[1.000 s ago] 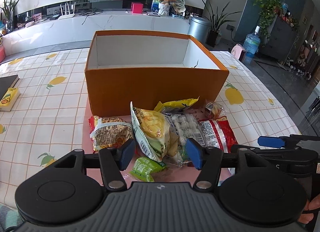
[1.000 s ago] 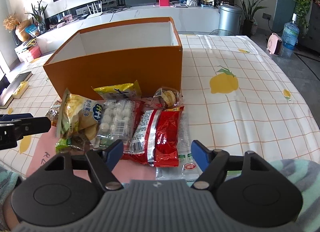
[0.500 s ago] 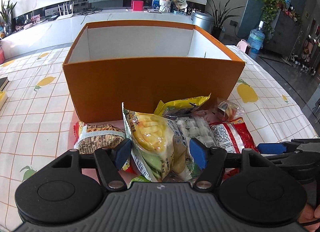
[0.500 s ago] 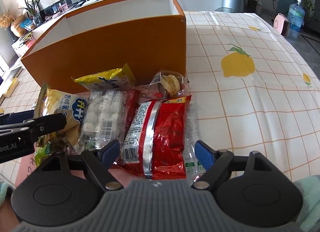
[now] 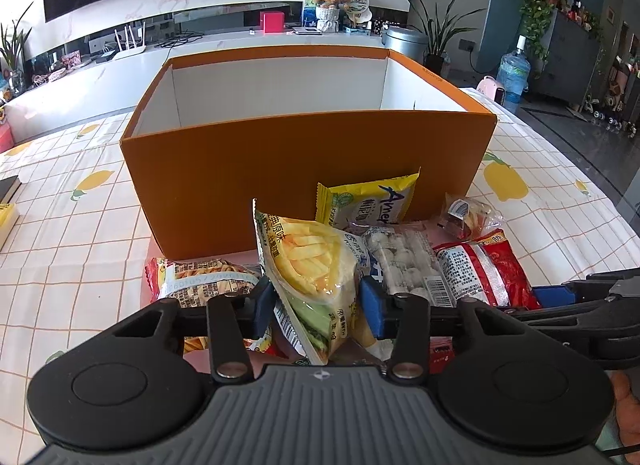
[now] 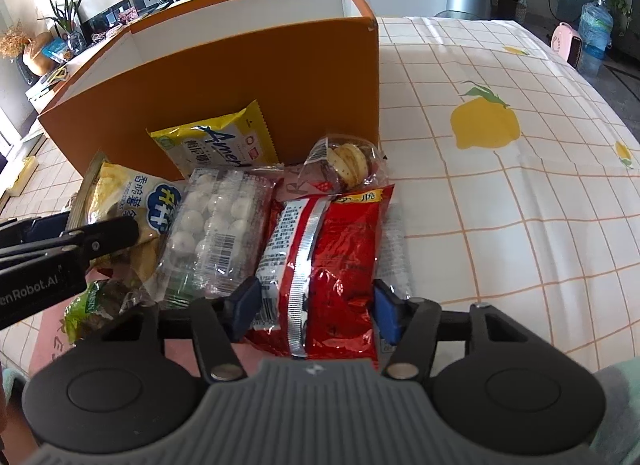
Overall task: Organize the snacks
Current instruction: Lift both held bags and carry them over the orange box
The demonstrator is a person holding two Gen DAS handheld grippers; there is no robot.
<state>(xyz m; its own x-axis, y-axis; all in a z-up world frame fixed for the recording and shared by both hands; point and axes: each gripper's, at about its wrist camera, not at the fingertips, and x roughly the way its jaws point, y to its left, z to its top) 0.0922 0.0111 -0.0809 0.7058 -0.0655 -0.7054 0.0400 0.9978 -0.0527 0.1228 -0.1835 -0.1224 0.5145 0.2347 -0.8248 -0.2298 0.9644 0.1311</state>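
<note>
An open orange box (image 5: 304, 161) stands on the table, with a pile of snack packets in front of it. My left gripper (image 5: 318, 311) is open, its fingers on either side of a yellow potato-stick bag (image 5: 316, 269). My right gripper (image 6: 316, 305) is open, its fingers on either side of a red packet (image 6: 332, 249). A clear pack of white balls (image 6: 218, 225), a yellow wafer packet (image 6: 216, 145), a small clear biscuit pack (image 6: 348, 163), a noodle-snack packet (image 5: 196, 277) and a green packet (image 6: 100, 305) lie around them.
The table has a white cloth (image 6: 500, 193) with lemon prints. A book and a yellow box (image 5: 6, 213) lie at the far left. The left gripper's arm (image 6: 48, 261) reaches in beside the right gripper. A counter with clutter stands behind the box.
Both grippers have moved forward and down onto the pile. The left now straddles the yellow bag and the right straddles the red packet; both sets of fingers have narrowed.
</note>
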